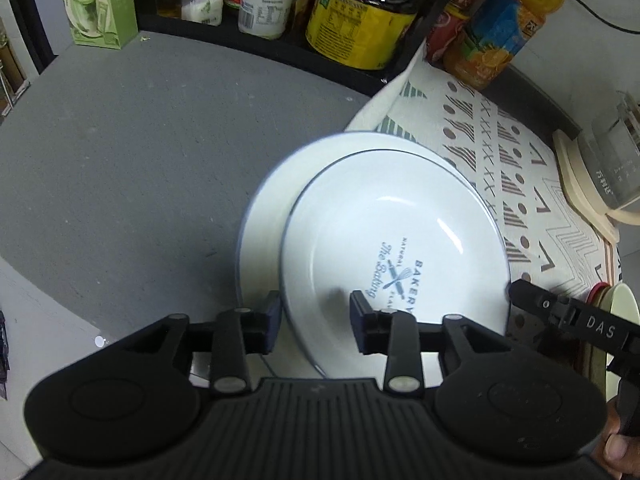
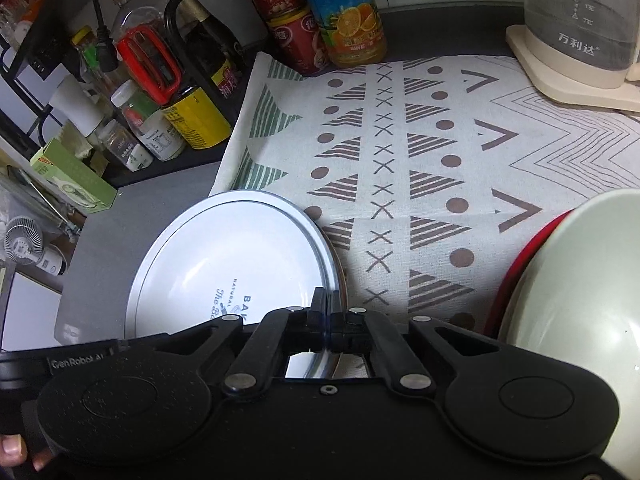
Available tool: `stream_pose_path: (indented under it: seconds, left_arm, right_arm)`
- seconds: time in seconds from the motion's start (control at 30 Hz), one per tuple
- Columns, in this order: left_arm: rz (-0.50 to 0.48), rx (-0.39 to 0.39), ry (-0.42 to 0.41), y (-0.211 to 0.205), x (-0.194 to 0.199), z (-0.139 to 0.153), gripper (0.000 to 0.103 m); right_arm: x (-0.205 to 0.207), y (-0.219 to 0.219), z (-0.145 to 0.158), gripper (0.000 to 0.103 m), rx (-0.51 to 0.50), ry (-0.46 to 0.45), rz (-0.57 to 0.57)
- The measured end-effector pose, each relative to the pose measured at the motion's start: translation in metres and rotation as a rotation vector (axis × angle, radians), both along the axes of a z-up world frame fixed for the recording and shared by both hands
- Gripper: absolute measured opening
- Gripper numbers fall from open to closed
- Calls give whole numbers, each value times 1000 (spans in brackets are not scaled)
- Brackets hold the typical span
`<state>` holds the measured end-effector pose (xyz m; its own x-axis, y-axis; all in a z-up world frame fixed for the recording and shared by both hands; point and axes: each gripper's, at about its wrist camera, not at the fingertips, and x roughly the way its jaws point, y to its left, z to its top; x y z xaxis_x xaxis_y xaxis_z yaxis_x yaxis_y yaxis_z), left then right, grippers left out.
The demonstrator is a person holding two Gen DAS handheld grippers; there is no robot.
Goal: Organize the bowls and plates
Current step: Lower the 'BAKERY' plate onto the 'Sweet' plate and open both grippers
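progress: top plate (image 1: 400, 240) sits offset on lower plate (image 1: 264, 216), stack unaligned | left gripper (image 1: 314, 322) fingers apart astride rim | right gripper (image 2: 329, 316) fingers clamped on rim | left: green bowl (image 2: 580, 300), lower right

From my left wrist view: two stacked plates (image 1: 392, 248) sit at frame centre, half on the bench (image 1: 140, 160), half on the cloth (image 1: 520, 168) spreading right. Bottles (image 1: 360, 12) line the top edge behind. Kettle (image 1: 608, 168) at right edge. Bowl (image 1: 622, 304) lower right, on the cloth.
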<state>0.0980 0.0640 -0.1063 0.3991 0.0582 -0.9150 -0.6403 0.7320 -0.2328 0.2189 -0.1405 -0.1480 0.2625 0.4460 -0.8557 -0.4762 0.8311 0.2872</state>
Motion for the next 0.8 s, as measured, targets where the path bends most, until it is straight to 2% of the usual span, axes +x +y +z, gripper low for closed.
stream_pose_path:
  seconds: [0.23,0.33,0.47,0.67,0.8]
  left_arm:
    - [21,6,-22,7,-7,7,37]
    - [26,37,-23,8,-10,15,37]
    - [40,76,-4,12,-13,17,48]
    - [70,47,43,19,-17,-1,48]
    - [82,29,18,24,-22,-4,48]
  right_arm:
    - [1,4,-2,0,-7,1,14]
    - [5,4,-3,0,2,23,1]
    - [7,3,-4,1,14,38,-9]
    - [5,3,-5,3,11,55,3]
    - [0,2,-6,3,9,56,15]
